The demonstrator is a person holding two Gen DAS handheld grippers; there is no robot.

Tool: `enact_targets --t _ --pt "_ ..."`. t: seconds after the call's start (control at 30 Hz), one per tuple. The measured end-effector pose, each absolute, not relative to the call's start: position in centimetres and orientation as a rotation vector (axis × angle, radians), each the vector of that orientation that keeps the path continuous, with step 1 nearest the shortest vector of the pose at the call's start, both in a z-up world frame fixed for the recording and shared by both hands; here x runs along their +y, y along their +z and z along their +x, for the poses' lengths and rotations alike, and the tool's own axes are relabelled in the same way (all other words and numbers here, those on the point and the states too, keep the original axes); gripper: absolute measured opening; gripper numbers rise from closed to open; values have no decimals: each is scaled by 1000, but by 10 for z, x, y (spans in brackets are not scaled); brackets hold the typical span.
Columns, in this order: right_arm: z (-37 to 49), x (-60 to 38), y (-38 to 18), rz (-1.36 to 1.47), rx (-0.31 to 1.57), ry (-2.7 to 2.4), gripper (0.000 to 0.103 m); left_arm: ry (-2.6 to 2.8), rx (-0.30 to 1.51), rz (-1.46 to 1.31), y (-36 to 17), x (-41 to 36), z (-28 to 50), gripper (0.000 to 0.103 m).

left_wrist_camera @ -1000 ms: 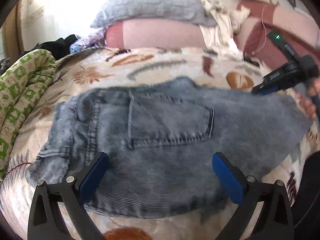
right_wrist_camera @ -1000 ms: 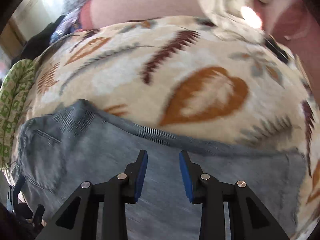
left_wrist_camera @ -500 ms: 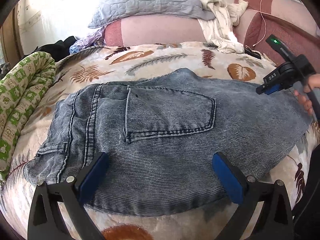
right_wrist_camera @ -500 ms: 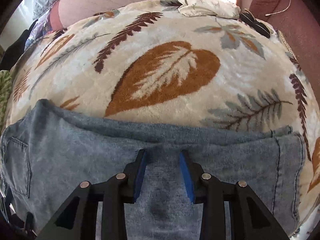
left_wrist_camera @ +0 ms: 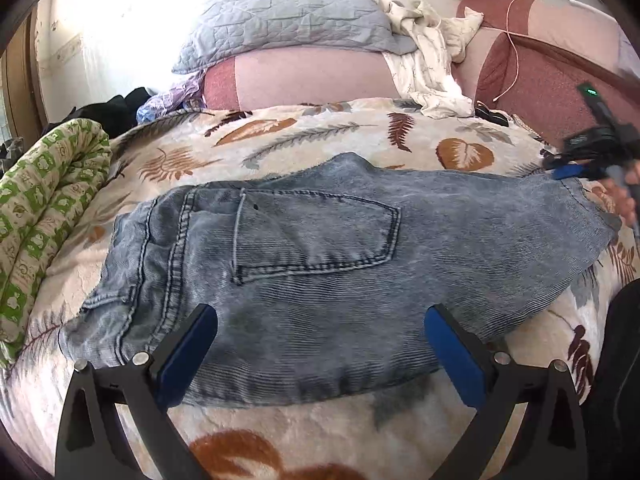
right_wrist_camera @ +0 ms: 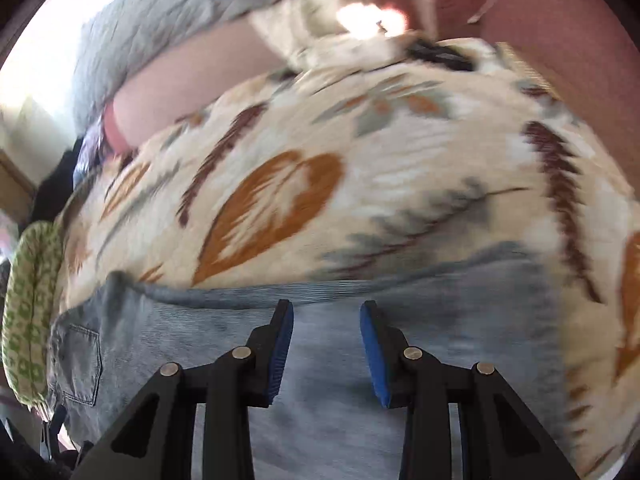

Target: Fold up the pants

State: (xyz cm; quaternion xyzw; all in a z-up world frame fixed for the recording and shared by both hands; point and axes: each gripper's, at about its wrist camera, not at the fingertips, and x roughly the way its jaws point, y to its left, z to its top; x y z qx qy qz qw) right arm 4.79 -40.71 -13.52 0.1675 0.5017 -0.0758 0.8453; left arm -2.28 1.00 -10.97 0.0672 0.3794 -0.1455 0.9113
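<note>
Light blue jeans [left_wrist_camera: 320, 256] lie folded flat on a leaf-patterned blanket [left_wrist_camera: 304, 136], back pocket up, waistband to the left. My left gripper [left_wrist_camera: 320, 344] is wide open, empty, hovering above the jeans' near edge. My right gripper [right_wrist_camera: 326, 332] is partly open with nothing between its blue pads, just above the denim [right_wrist_camera: 360, 420] near its far edge. It also shows in the left wrist view [left_wrist_camera: 576, 168] at the jeans' far right corner. The right wrist view is motion-blurred.
A rolled green-patterned quilt [left_wrist_camera: 36, 216] lies at the left. A grey quilted pillow [left_wrist_camera: 288, 20] on a pink bolster [left_wrist_camera: 304, 76], a crumpled white garment [left_wrist_camera: 428, 64] and a maroon headboard [left_wrist_camera: 540, 80] stand behind. Something dark is at the right edge [left_wrist_camera: 620, 360].
The right gripper has opened wider and lifted and tilted, so its view now shows more of the pillows. The left gripper and the jeans have barely moved.
</note>
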Motion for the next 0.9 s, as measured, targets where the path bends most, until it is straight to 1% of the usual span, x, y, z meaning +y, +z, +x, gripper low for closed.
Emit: enact_targets --t 0.17,0.3,0.43,0.5,0.63,0.67,0.9 --pt "1 -460 -113 417 1022 -191 39 -332 794 147 -97 -18 -28 103" --pt "-37 -486 -101 490 981 -218 57 -383 789 207 -85 -52 -26 103" --pt "-71 -502 -99 659 903 -248 58 -431 797 307 -75 -93 -16 103" --pt "-84 -503 -104 744 881 -248 64 -426 792 354 -70 -110 -11 103" --pt "-102 -493 -111 833 839 -213 65 -397 767 419 -59 -137 -2 103" --pt "-106 -490 -112 839 835 -210 66 -394 761 424 -56 -141 -2 103" --pt "-129 -478 -120 892 810 -169 67 -391 743 457 -48 -162 -1 103"
